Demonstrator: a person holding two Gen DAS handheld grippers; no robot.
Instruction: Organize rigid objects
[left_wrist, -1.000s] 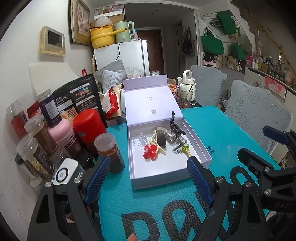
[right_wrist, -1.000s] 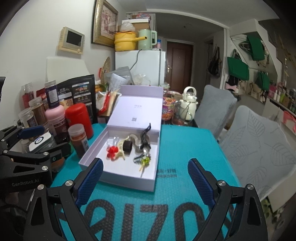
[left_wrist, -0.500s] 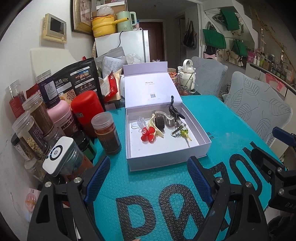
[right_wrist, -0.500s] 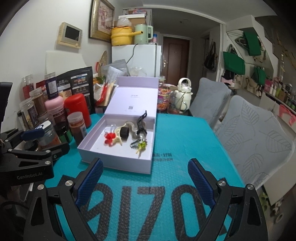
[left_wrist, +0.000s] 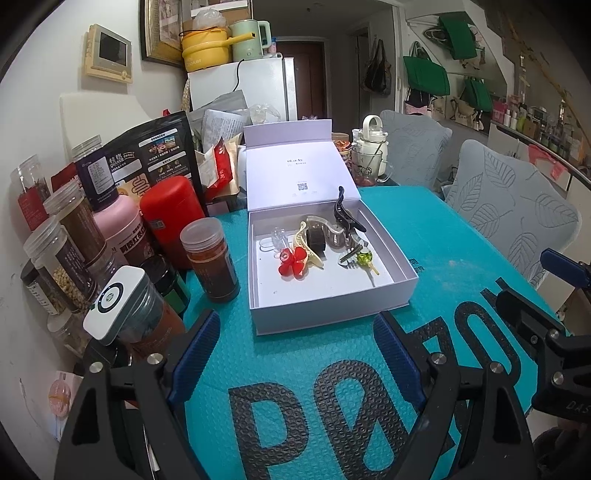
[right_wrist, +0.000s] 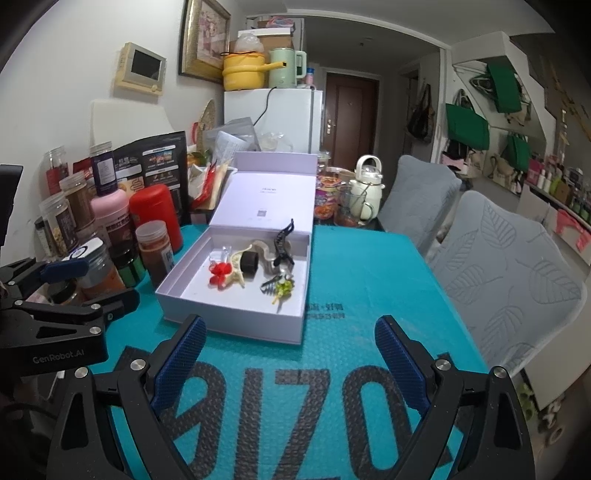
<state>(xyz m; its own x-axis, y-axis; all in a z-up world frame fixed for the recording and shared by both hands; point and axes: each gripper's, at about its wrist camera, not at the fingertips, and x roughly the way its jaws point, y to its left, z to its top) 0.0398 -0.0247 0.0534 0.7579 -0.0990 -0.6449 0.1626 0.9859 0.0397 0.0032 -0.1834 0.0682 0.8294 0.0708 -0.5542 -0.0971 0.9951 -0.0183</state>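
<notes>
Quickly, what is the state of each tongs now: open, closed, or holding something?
Left tongs: open, holding nothing, above the teal mat.
Right tongs: open, holding nothing.

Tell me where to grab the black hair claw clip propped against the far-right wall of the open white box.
Probably take the black hair claw clip by its raised upper end, coming down from above. It leans tilted over the white box wall, so that end stands clear of the other clips. The right claw is open and empty.

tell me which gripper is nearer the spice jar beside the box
Left. The left gripper sits just in front of the spice jar; the right gripper is farther, across the box.
</notes>
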